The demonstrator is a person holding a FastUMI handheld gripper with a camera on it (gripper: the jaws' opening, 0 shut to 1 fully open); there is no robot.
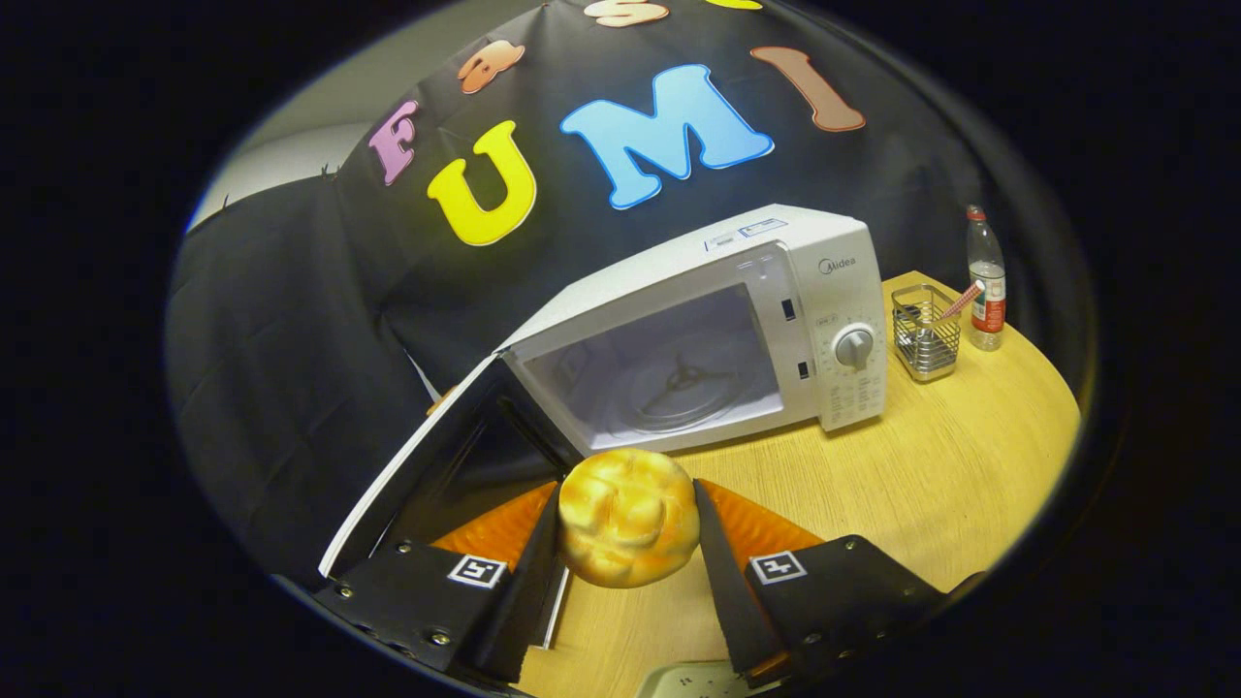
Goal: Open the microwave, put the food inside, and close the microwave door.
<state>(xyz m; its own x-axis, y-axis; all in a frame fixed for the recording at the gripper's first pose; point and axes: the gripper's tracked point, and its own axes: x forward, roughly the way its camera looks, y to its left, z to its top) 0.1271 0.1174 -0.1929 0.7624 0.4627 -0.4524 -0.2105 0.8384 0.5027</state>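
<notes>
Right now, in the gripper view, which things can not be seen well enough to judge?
- Underside of the bread roll: hidden by the roll itself and the gripper fingers pressing its sides.
- Markings around the microwave dial: too small to read.
- Contents of the wire basket: too small; a stick pokes out.
- White object below the fingers: cut off by the view's edge.
- Microwave door outer face: turned away.

The bread roll [628,517] hides the inner faces of both fingers [722,543] pressing on it and the microwave [698,330] sill just behind. Right of the microwave, the wire basket's [926,344] contents and the bottle's [986,279] label are too small to tell.
</notes>
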